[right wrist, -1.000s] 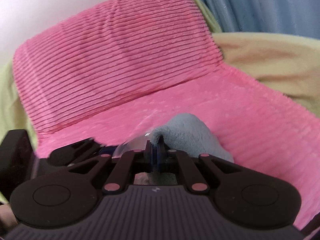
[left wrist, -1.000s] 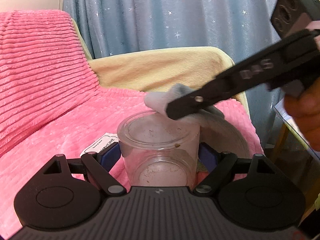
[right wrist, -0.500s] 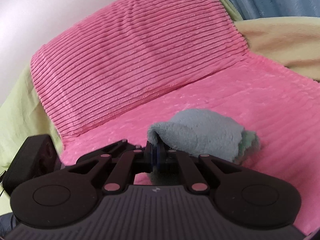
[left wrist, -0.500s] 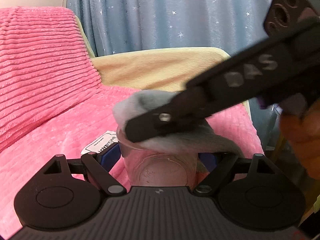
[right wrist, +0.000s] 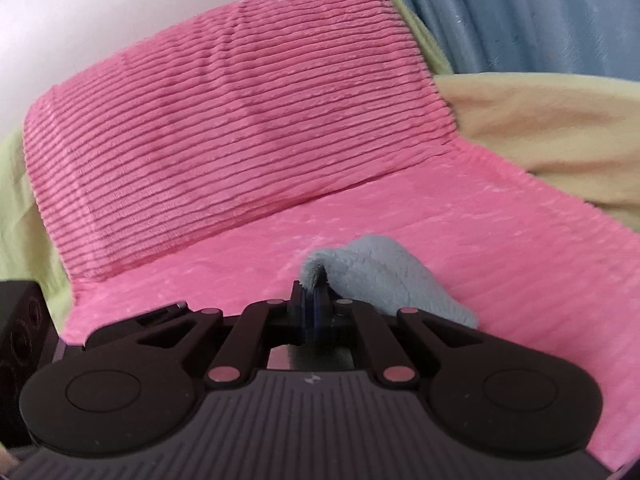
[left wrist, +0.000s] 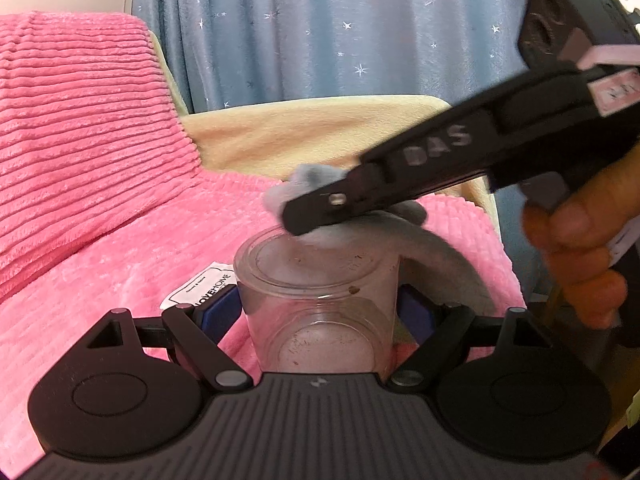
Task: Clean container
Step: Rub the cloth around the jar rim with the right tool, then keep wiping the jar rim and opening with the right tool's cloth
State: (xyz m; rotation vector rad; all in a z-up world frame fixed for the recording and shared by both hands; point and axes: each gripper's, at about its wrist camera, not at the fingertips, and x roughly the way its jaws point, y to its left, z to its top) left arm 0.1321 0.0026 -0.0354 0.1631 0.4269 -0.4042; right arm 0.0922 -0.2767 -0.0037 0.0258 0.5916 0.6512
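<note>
Both grippers were busy when I checked the feeds. My left gripper (left wrist: 320,304) had its blue pads pressed against either side of the clear plastic container (left wrist: 318,300), gripping it just above the pink ribbed blanket (left wrist: 100,160) on the couch, mouth facing away from that camera. I could see brown specks and a dusty film on the container's wall and base, so I judged the cleaning only partly done.

My right gripper (right wrist: 310,312) was pinched hard on a fold of the grey cloth (right wrist: 380,280), jaws nearly together with only the fabric between them. From the left wrist view, that cloth (left wrist: 360,232) hung at the container's rim, at the far edge of the opening, with the person's hand (left wrist: 580,256) wrapped around the handle off to the right.

I took this as the wiping step, with the cloth at the mouth and not inside. The next move, as I read it, called for pushing the cloth down through the opening and sweeping it round the inner wall toward the speck near the rim, while my left grip stayed firm enough that the light container would not twist or slip.
</note>
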